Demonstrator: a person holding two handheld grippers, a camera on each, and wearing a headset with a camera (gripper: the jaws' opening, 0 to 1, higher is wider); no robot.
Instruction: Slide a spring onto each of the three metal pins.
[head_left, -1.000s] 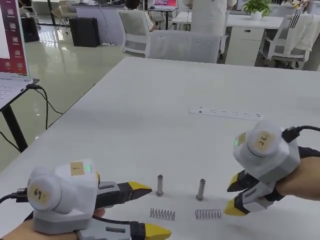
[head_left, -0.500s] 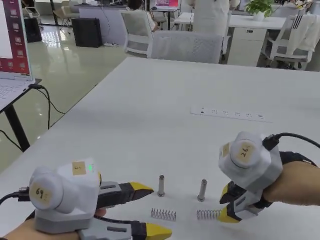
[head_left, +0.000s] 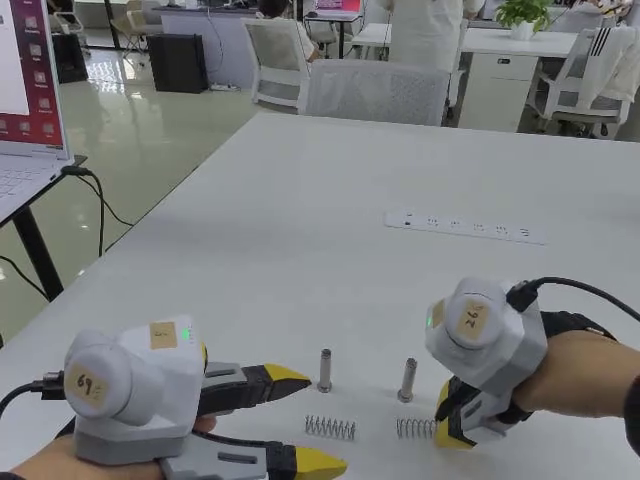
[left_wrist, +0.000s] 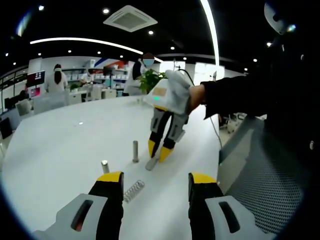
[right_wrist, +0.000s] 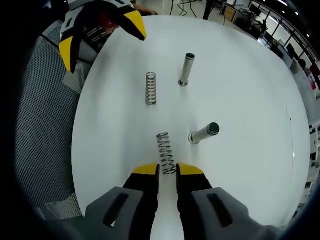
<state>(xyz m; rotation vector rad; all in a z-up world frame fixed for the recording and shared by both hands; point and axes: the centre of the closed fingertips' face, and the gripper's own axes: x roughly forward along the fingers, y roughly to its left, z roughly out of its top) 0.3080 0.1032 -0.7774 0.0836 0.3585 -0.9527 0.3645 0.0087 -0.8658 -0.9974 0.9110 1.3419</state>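
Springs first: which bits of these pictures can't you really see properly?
Right gripper view: the near spring ends between the right tool's tips, and whether they are pinching it cannot be told.
Head view: that tool's own body hides the spring's end.
Head view: the bottom edge cuts off part of the left tool.
Head view: the power strip's sockets are too small to count.

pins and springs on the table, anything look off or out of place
Two pins stand upright and two springs lie flat beside them, though the task names three. Nothing looks tipped, bent or spilled.
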